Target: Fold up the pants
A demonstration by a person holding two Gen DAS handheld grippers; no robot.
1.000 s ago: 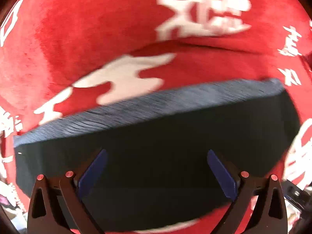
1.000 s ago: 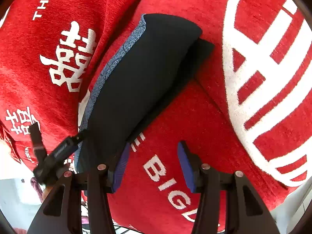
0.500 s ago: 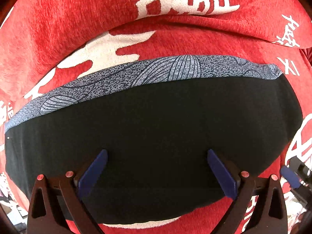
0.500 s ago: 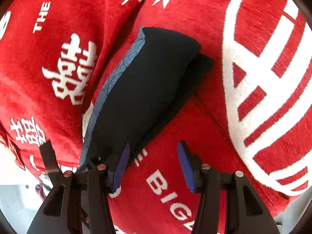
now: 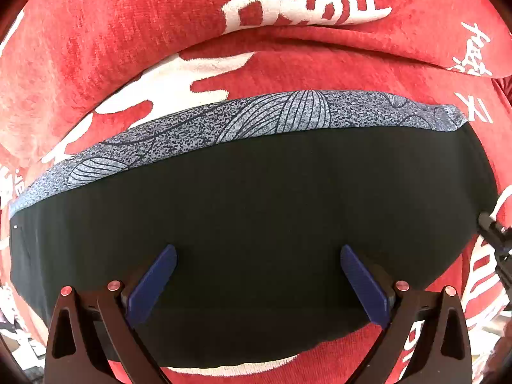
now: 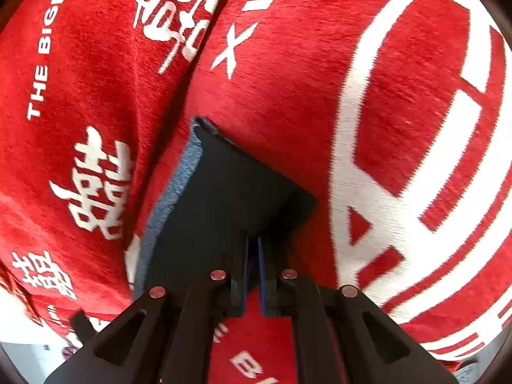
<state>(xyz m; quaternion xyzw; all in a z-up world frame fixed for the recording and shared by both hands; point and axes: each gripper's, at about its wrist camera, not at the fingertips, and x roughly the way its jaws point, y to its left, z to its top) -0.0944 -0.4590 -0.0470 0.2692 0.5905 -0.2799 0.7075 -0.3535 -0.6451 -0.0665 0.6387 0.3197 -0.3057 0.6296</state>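
Black pants point(image 5: 256, 217) lie folded on the red blanket point(image 5: 96, 48), long axis crosswise, grey band farthest from us. Our left gripper point(image 5: 256, 275) gapes wide over them; our right gripper point(image 6: 252, 256) pinches their near corner.

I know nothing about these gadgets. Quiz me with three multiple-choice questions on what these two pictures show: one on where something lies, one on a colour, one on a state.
1. Where do the pants lie?
A. on a red blanket with white characters
B. in a basket
C. on a bare wooden floor

2. What colour is the patterned waistband?
A. yellow
B. blue-grey
C. green

3. How is the right gripper standing?
A. wide open above the cloth
B. shut on an edge of the pants
C. out of sight

Answers:
1 A, the red blanket surrounds the dark cloth on all sides.
2 B, the band is speckled blue-grey with line drawings.
3 B, its blue pads sit nearly together at the dark edge, while the left gripper is spread open.
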